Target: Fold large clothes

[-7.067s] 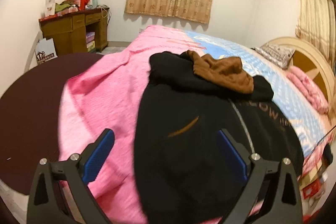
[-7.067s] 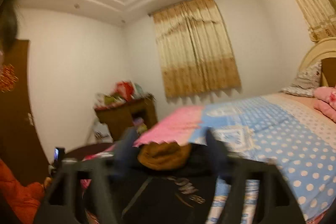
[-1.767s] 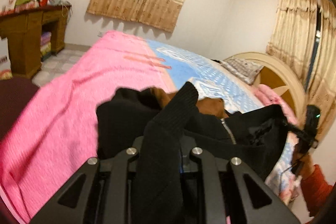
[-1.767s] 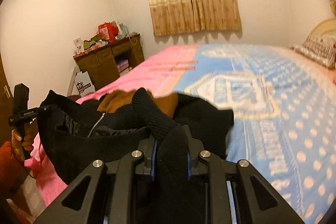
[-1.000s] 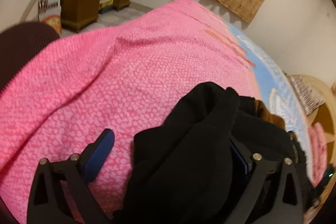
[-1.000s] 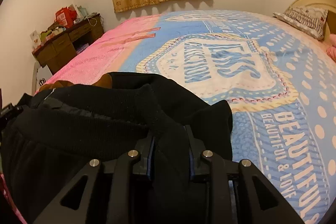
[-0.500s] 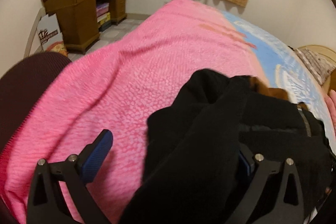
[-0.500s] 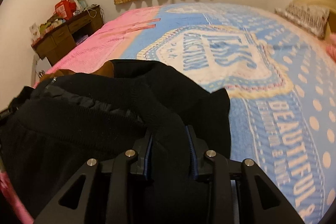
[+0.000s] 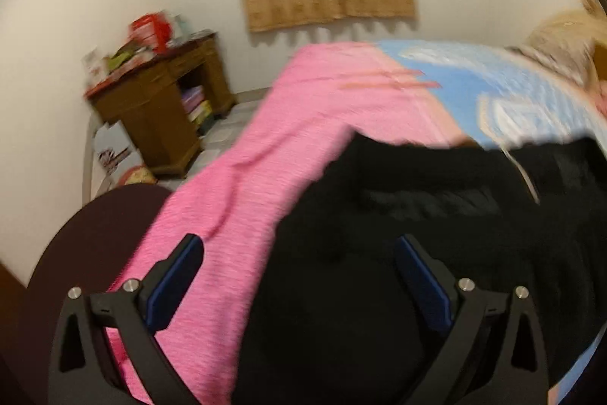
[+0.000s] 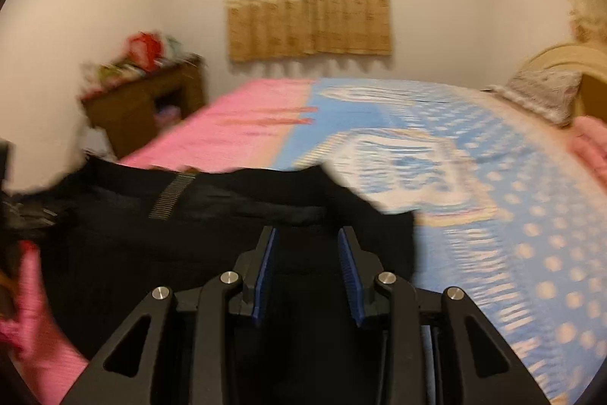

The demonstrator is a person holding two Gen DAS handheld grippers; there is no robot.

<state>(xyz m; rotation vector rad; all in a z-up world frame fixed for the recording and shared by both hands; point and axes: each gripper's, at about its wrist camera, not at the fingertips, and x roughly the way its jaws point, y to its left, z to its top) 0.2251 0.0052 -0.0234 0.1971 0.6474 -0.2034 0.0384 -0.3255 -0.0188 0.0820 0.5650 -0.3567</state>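
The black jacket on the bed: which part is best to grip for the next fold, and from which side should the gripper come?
Probably the black jacket at its ribbed far edge, approached from the near side over the cloth: that edge lies straight across the bedspread.

Black claw (image 10: 308, 245), blue pads, silver screws

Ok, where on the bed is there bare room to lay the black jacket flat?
Free: the pink blanket left of the black zip jacket, and the blue dotted quilt toward the patterned pillow. Crowded: the near edge, under the jacket.
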